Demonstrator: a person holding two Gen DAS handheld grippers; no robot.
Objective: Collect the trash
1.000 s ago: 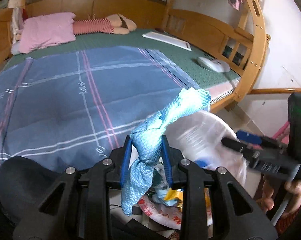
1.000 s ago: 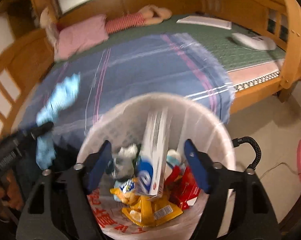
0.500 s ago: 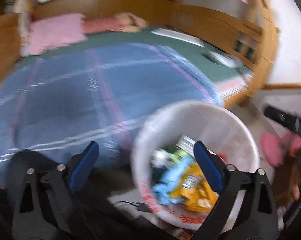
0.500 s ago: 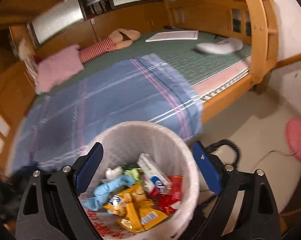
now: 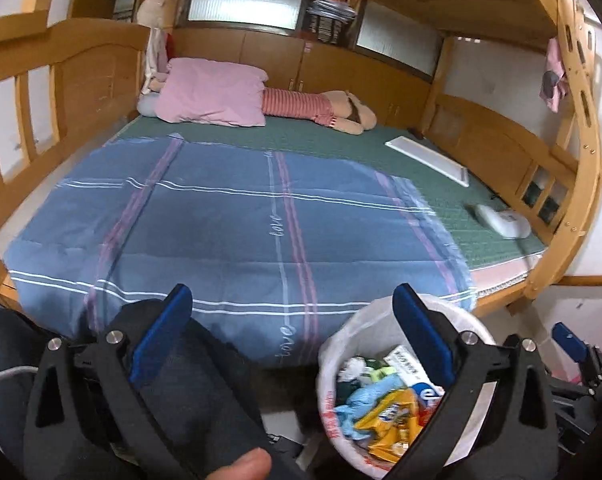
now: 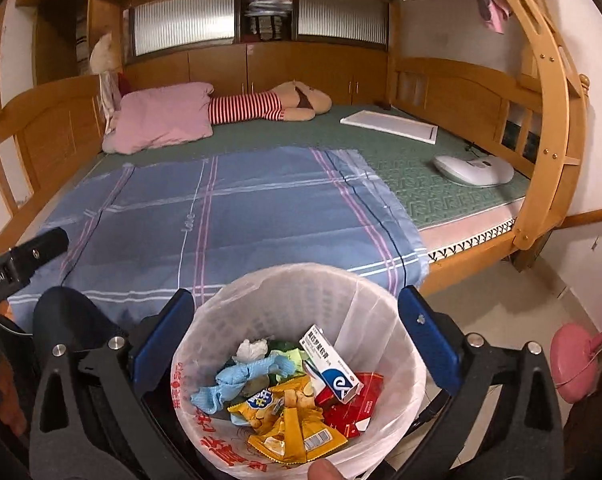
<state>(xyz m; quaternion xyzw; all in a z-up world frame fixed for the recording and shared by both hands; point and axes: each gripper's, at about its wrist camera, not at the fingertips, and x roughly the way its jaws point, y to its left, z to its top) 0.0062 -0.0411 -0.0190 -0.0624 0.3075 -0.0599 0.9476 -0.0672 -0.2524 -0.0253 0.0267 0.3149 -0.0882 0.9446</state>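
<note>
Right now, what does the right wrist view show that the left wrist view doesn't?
Only the right wrist view: the whole open trash bin, with the red packet and the yellow wrapper's barcode, plus the pink object on the floor.
Only the left wrist view: a dark-clothed knee below the open left gripper.
Both: the bed's blue blanket, pink pillow, the blue cloth and white box in the bin. Both grippers have just been opening, nothing between them.
</note>
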